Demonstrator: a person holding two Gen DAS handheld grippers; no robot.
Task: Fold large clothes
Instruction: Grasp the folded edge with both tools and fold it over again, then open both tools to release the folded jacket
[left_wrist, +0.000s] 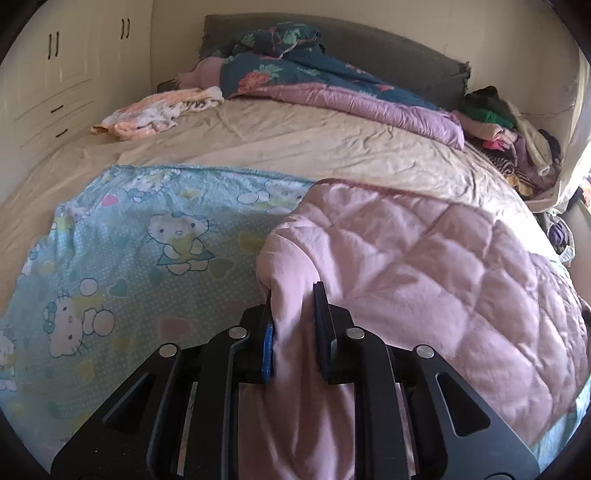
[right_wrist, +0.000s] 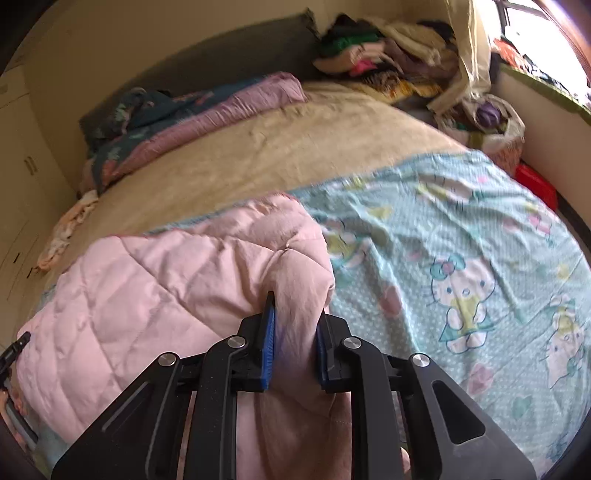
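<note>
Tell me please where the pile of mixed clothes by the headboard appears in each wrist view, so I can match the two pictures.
Left wrist: the pile of mixed clothes sits at the upper right, beyond the bed's far corner.
Right wrist: the same pile is at the top, right of centre, beside the window.
Shared landmark: the grey headboard ends right next to the pile in both views.
</note>
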